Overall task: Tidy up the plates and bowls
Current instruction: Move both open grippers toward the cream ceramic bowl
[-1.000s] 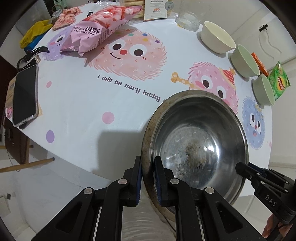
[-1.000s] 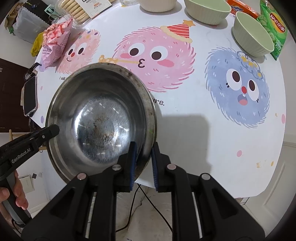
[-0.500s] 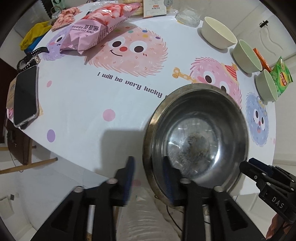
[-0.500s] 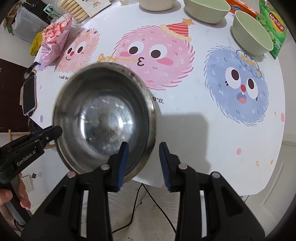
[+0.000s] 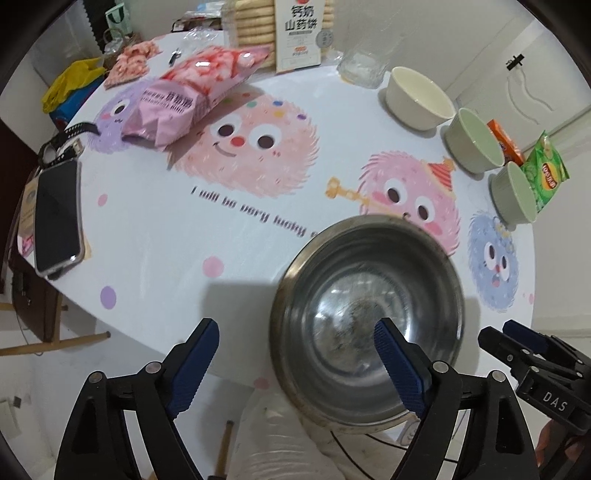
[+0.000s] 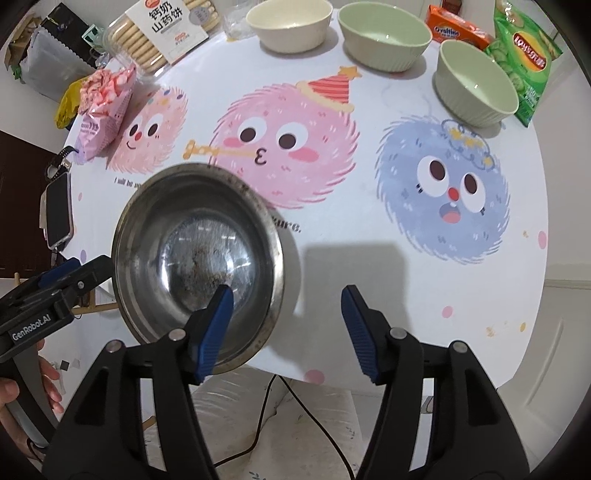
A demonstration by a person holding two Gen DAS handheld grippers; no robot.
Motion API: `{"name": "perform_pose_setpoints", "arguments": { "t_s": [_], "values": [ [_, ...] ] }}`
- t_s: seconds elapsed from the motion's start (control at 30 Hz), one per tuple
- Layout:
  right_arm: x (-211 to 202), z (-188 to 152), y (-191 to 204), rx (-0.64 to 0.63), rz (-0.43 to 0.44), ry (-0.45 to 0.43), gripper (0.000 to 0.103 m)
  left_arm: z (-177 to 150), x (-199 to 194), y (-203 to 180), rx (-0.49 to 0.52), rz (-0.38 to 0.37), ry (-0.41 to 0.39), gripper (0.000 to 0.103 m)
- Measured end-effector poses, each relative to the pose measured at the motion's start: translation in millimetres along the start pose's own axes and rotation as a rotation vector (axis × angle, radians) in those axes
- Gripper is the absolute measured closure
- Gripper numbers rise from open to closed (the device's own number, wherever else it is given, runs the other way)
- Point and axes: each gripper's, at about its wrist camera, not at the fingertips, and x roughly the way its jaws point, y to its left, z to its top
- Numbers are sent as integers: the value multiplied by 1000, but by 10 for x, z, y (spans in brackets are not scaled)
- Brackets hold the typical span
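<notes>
The steel bowl (image 5: 365, 325) sits at the near edge of the surface (image 5: 155, 236), part of its rim overhanging that edge. The left gripper (image 5: 295, 354) hangs above the bowl's left rim with its jaws spread and opening wider; one blue pad is over the bowl's inside, the other outside the rim over the surface edge, neither pressing on the metal. The right gripper (image 6: 284, 317) hangs above the bowl's right rim, its jaws likewise apart and opening, one pad over the bowl's hollow, the other clear of the rim. Beyond the bowl, at the far edge, stand a cream bowl (image 6: 290, 24) and two green bowls (image 6: 384, 35).
</notes>
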Motion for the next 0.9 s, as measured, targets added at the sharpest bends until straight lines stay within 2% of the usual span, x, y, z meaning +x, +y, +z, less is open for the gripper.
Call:
{"name": "perform_pose_setpoints", "arguments": {
  "t_s": [0.23, 0.43, 0.67, 0.9],
  "values": [
    [-147, 152, -135, 3, -6, -34, 41, 309, -87, -226, 19, -32, -29, 15],
    [-297, 495, -332, 19, -4, -74, 41, 744, -96, -494, 35, -60, -55, 15],
    [-418, 1170, -474, -1, -13, -127, 40, 1363, 68, -708, -6, -87, -57, 15],
    [-307, 1927, -529, -24, 11, -143, 41, 1904, 350, -858, -42, -71, -46, 15]
  ]
}}
